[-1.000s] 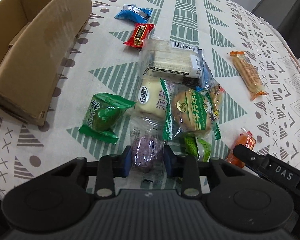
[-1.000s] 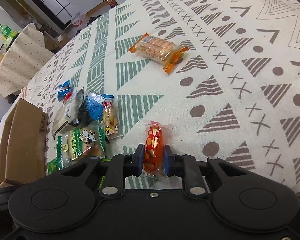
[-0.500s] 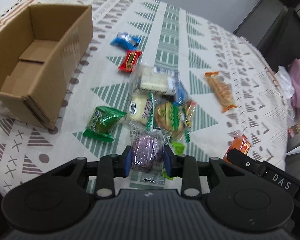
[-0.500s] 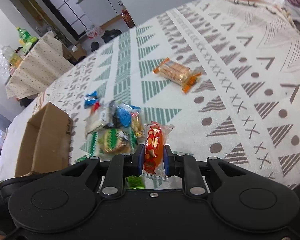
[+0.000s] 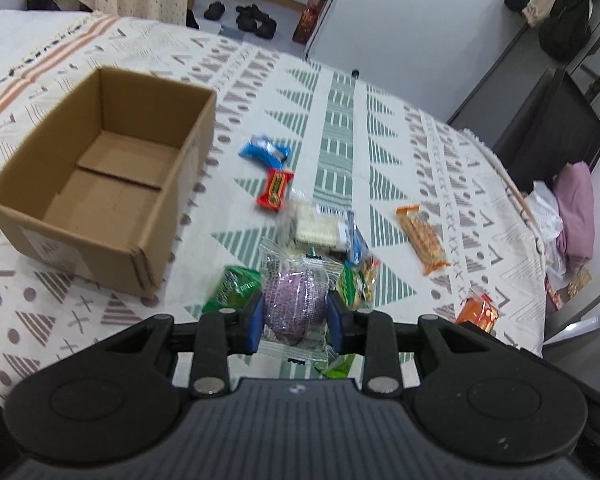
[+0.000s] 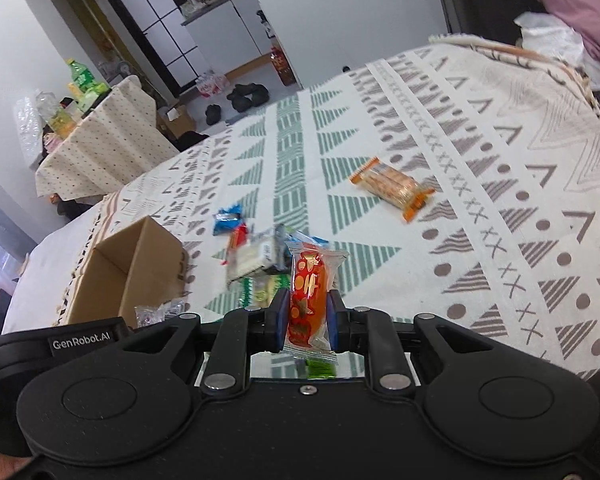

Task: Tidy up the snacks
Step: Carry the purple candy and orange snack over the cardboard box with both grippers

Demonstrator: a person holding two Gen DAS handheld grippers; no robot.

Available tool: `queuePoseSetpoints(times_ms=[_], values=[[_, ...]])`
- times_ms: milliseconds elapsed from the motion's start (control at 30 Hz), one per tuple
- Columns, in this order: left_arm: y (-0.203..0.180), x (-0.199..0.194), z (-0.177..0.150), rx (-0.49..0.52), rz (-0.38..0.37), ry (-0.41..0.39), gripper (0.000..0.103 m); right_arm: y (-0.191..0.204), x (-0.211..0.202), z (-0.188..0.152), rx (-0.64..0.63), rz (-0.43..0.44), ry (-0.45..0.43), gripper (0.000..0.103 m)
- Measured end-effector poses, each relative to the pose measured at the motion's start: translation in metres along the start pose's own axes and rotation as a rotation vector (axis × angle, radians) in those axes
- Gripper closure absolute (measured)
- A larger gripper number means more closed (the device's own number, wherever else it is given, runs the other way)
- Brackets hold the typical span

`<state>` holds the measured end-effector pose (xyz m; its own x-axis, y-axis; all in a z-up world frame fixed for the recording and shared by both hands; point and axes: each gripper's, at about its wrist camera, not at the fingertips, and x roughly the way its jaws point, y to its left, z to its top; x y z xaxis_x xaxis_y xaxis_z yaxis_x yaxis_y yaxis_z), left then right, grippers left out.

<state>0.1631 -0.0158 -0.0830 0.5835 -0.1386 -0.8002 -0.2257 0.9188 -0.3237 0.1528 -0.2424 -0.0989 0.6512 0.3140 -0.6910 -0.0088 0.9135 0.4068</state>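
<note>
My left gripper (image 5: 295, 317) is shut on a purple snack in a clear wrapper (image 5: 294, 300), held above the table. My right gripper (image 6: 306, 316) is shut on an orange snack packet (image 6: 308, 292), also lifted; that packet shows at the right edge of the left wrist view (image 5: 478, 314). An open cardboard box (image 5: 100, 172) with nothing inside stands on the left, also seen in the right wrist view (image 6: 128, 272). A pile of snacks (image 5: 324, 236) lies on the patterned tablecloth (image 5: 340, 120) beyond my left gripper.
A blue packet (image 5: 264, 151) and a red packet (image 5: 275, 192) lie beside the box. A long orange biscuit pack (image 5: 422, 240) lies apart on the right. A green packet (image 5: 234, 286) sits near the box's front corner. Shoes and furniture stand past the far edge.
Both grippers rose from the table with their snacks held, the purple one and the orange one. The views tilted up, so the whole box and the room behind came into sight.
</note>
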Motion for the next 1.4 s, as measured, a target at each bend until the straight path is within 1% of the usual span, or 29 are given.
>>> queuePoseSetpoints(times_ms=[133, 367, 600, 767, 900, 1067, 1267, 1400], values=[[0.007, -0.009, 0.008, 0.018, -0.014, -0.033, 0.071, 0.014, -0.006, 0.002, -0.023, 0.010, -0.017, 0.083], [0.024, -0.023, 0.026, -0.001, -0.025, -0.094, 0.071, 0.039, -0.012, 0.003, -0.063, 0.035, -0.042, 0.083], [0.042, -0.026, 0.042, -0.041, -0.055, -0.146, 0.071, 0.063, -0.012, 0.006, -0.090, 0.047, -0.060, 0.083], [0.056, -0.025, 0.054, -0.074, -0.059, -0.196, 0.071, 0.076, -0.006, 0.009, -0.111, 0.048, -0.063, 0.083], [0.077, -0.024, 0.062, -0.135, -0.052, -0.210, 0.071, 0.088, -0.002, 0.013, -0.133, 0.045, -0.066, 0.083], [0.099, -0.024, 0.067, -0.178, -0.029, -0.216, 0.071, 0.104, 0.008, 0.016, -0.158, 0.061, -0.065, 0.083], [0.123, -0.015, 0.072, -0.253, -0.038, -0.197, 0.071, 0.128, 0.028, 0.016, -0.181, 0.082, -0.035, 0.083], [0.138, -0.012, 0.074, -0.298, -0.024, -0.204, 0.071, 0.142, 0.042, 0.016, -0.185, 0.102, -0.011, 0.083]])
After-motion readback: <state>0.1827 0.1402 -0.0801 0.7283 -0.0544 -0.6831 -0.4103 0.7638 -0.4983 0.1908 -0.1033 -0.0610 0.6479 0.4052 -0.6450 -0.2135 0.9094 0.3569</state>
